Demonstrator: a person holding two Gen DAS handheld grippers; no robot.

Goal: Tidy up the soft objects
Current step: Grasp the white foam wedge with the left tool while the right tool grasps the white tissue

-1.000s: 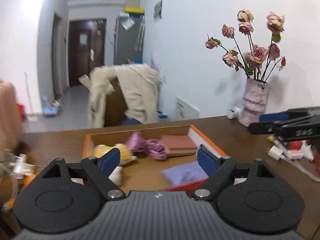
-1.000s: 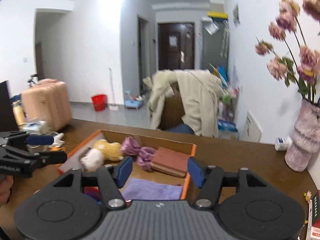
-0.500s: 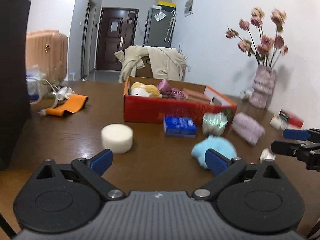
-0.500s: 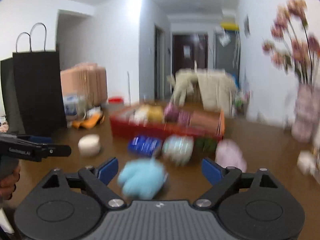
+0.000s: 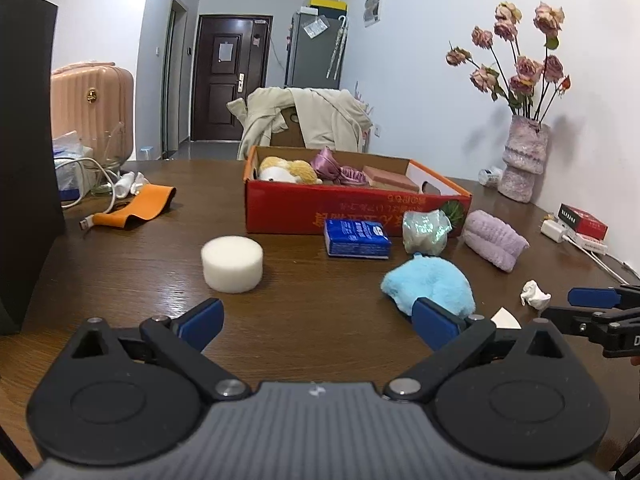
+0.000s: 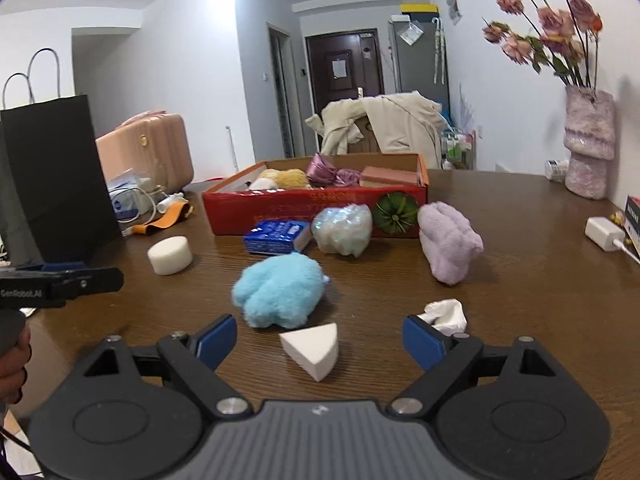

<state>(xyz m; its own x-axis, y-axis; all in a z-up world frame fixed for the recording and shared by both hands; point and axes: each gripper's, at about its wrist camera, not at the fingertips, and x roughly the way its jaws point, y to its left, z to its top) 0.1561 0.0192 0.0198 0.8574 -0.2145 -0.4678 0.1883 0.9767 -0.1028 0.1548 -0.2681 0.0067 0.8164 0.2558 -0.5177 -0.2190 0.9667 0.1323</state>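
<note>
The soft items still outside the red box [image 6: 312, 216] lie loose on the desk [image 6: 520, 280], centre frame in both views: a blue plush [image 6: 280, 290], a white wedge sponge [image 6: 314, 350], a lilac towel roll [image 6: 448, 240], an iridescent ball [image 6: 342, 230], a round white sponge [image 6: 170, 255], a blue tissue pack [image 6: 278, 236] and a crumpled tissue [image 6: 444, 314].

My right claw [image 6: 320, 338] has just been opening; its jaws stand apart with the wedge sponge on the desk between them, unpressed. My left claw [image 5: 318, 322] has also just been opening and stands wide, empty, the blue plush just beyond its right finger.

Judgement: I would close the right claw gently on the wedge's flat flanks, not its sloped edge, since foam will squirm out. Lift clear of the plush before travelling to the box.

The right view shows the wedge whole; the left view shows only a white corner of it at lower right. The left view better shows the box interior, already holding a yellow plush [image 5: 290, 170].
</note>
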